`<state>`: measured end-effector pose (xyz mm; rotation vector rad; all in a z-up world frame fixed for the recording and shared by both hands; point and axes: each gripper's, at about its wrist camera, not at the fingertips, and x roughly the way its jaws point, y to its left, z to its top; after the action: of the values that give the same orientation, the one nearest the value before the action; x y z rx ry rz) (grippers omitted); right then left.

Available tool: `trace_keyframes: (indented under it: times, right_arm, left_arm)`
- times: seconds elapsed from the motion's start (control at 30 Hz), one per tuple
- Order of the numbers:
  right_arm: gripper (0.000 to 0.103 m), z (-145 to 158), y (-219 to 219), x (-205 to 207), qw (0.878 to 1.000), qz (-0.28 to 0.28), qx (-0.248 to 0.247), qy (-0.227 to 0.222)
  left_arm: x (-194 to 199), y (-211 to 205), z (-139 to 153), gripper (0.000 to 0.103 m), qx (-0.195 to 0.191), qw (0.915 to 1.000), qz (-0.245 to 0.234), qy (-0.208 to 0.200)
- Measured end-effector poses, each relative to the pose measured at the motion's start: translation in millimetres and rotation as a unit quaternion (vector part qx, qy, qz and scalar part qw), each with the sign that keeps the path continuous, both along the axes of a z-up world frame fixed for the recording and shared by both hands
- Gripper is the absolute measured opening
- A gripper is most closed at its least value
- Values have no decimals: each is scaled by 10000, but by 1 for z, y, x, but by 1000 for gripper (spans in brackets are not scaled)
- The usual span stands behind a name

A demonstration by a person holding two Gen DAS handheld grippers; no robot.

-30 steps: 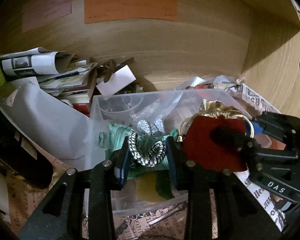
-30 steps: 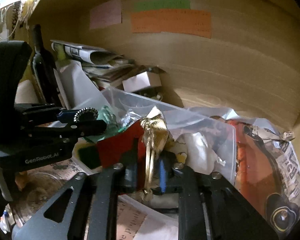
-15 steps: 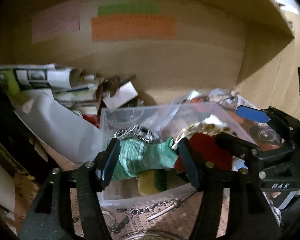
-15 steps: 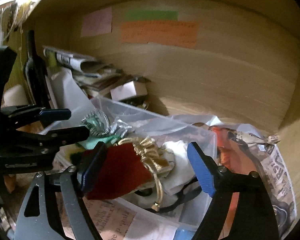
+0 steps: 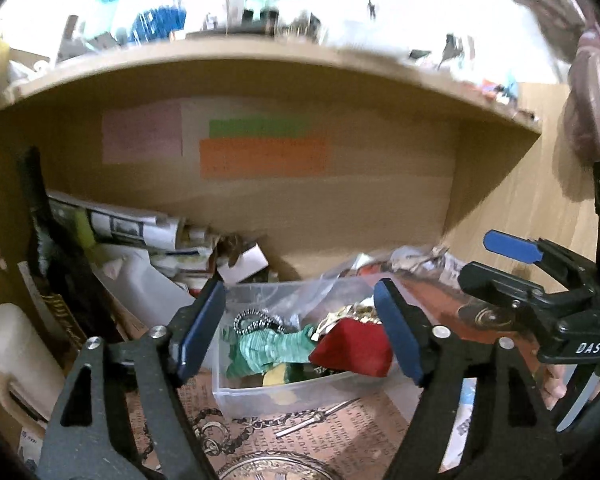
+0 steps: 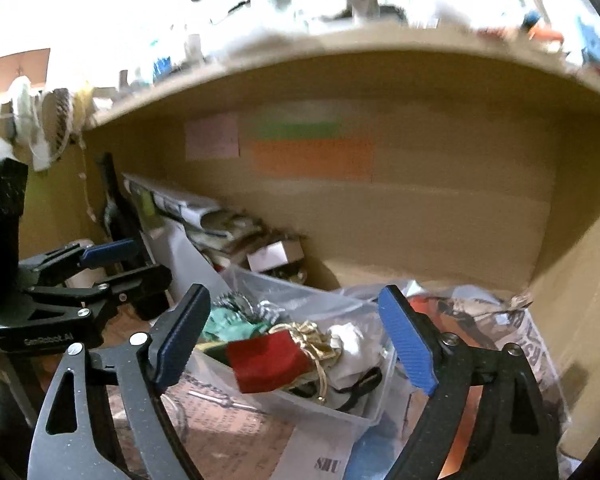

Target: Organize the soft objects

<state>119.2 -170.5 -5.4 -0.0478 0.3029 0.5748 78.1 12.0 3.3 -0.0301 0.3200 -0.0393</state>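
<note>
A clear plastic bin (image 5: 268,394) (image 6: 342,410) stands on the shelf floor. In it lie a green pleated cloth (image 5: 266,350) (image 6: 226,326) with a silver bead cord, and a red pouch (image 5: 354,352) (image 6: 268,362) with a gold drawstring top (image 6: 314,340), beside white fabric (image 6: 352,346). My left gripper (image 5: 300,330) is open and empty, held back from the bin. My right gripper (image 6: 296,338) is open and empty, also back from the bin. Each gripper shows in the other's view, the right (image 5: 512,268) and the left (image 6: 112,262).
The bin sits in a wooden shelf nook with coloured paper notes (image 5: 262,156) on the back wall. Rolled newspapers and papers (image 5: 132,228) pile at the left beside a dark bottle (image 6: 114,204). A plastic bag over printed paper (image 6: 492,328) lies right. A chain (image 5: 224,436) lies in front.
Both grippers opened, letting the green cloth and the red pouch drop into the bin, then pulled back and up so the upper shelf comes into view.
</note>
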Motion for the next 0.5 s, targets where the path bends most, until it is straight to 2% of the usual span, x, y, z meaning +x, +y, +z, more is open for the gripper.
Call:
trace_keyframes:
  times: [0.13, 0.2, 0.37, 0.5]
  right_arm:
    - [92, 9, -8, -19, 9997, -4, 125, -193]
    - [103, 13, -12, -27, 9994, -26, 197, -287]
    - [103, 18, -17, -42, 9985, -38, 310, -442]
    - [103, 20, -17, -52, 9981, -16, 323, -525]
  left_arm:
    - [-19, -2, 8, 89, 12, 9996, 59, -265]
    - [-28, -5, 10, 92, 6, 9993, 58, -359]
    - [-47, -8, 16, 101, 8, 9984, 55, -566]
    - [-56, -9, 18, 102, 4, 9979, 17, -647]
